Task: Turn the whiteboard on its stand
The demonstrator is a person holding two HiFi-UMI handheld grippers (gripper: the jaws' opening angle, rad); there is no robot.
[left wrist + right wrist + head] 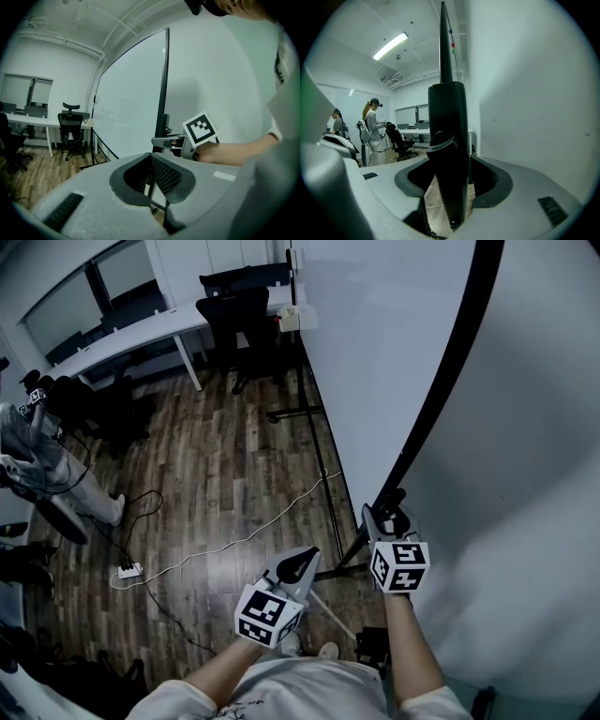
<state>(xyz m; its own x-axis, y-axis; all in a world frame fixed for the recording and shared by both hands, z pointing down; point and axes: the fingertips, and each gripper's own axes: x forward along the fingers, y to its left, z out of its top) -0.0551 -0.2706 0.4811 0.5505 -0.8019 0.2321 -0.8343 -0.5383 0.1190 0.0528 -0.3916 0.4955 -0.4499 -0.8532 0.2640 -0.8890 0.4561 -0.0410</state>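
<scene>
One whiteboard [375, 352]: upright on its stand, straight ahead of both grippers and just off the wall; seen nearly edge-on, smooth matte white face, thin black frame [450, 381]
Stand [295, 412]: slim black metal tubing, feet spread flat on the floor
Post [450, 154]: rounded, glossy black upright at the near end of the board, with a small lip partway up; probably the handiest part to take hold of for a turn
Right gripper [389, 514]: jaws spread wide, straddling the post without pressing on it; likely lined up there for a hold
Left gripper [298, 563]: jaws drawn together on nothing, lower and back from the stand, apparently held clear
Wall [525, 484]: plain, pale, close behind the board, so little room to swing on that side
Floor [216, 474]: dark wood-grain planks, crossed by a thin white cable [246, 538] near the stand's feet, a possible snag
</scene>
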